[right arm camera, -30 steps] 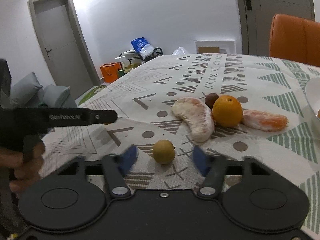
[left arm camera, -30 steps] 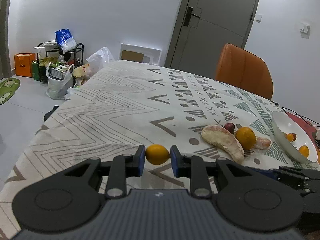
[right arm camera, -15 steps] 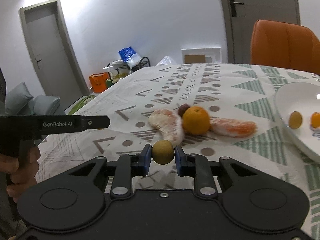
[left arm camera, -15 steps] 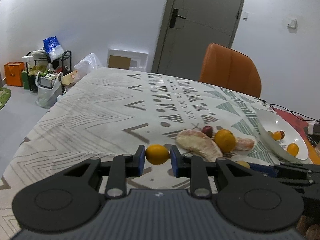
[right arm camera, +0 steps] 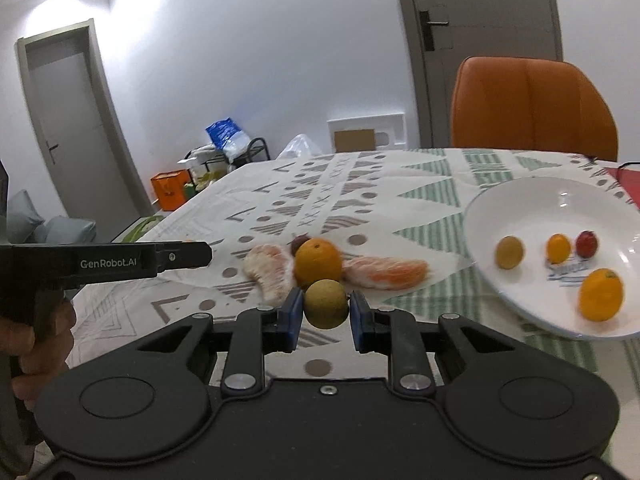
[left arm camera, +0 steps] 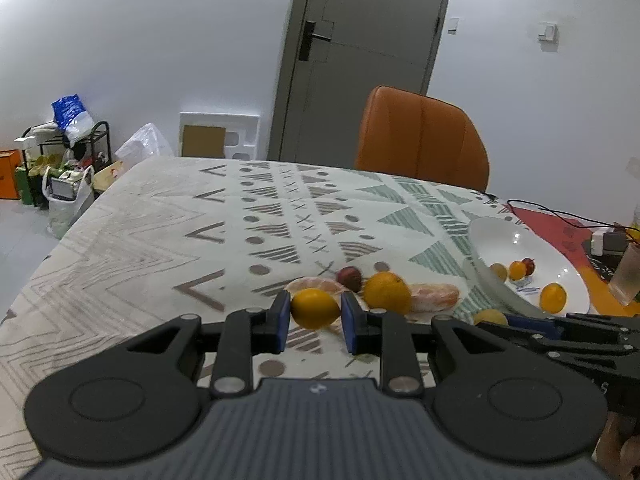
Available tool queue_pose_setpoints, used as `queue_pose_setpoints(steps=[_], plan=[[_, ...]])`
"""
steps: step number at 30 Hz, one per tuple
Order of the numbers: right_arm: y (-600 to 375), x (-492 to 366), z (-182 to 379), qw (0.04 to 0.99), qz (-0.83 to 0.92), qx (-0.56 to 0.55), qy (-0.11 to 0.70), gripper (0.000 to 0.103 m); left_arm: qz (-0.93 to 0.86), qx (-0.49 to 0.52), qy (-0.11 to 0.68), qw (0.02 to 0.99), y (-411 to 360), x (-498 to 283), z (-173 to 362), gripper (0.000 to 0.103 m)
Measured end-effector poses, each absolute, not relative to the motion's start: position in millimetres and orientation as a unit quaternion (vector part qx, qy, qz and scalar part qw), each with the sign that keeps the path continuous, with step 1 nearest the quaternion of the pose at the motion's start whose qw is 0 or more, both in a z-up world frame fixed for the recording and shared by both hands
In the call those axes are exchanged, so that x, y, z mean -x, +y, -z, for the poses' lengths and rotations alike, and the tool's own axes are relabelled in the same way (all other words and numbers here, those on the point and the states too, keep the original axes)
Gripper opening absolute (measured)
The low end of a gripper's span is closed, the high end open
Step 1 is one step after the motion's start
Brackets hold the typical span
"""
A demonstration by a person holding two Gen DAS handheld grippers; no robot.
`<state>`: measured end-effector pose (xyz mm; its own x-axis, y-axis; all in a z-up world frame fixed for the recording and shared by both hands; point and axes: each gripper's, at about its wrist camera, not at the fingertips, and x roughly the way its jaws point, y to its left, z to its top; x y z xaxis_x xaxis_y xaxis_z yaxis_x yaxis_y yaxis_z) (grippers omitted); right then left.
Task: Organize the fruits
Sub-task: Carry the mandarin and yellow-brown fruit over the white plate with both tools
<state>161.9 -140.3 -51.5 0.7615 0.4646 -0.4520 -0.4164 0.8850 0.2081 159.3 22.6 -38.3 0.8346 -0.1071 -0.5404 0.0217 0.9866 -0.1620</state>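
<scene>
Sitting between both grippers' fingers: yellow fruit [left arm camera: 314, 313], brownish fruit [right arm camera: 325, 303].

A white plate [right arm camera: 520, 204] sits on a cream tablecloth [left arm camera: 160, 240] patterned with grey and green triangles, by an orange chair [right arm camera: 532, 108].

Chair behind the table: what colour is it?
Orange; the chair shows best in the right wrist view.

Yellow citrus [left arm camera: 315, 307], tan fruit [right arm camera: 326, 303], both gripped.
</scene>
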Motion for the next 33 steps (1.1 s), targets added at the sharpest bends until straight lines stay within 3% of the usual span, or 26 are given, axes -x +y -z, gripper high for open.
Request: queue_pose_setpoints(steps=[33], plan=[[-254.1,-156.3,49.2,0.962,-0.122,-0.107,0.219,0.023,0.125,0.034,0.264,0.956,-82.7,-194.2,23.1,0.025]])
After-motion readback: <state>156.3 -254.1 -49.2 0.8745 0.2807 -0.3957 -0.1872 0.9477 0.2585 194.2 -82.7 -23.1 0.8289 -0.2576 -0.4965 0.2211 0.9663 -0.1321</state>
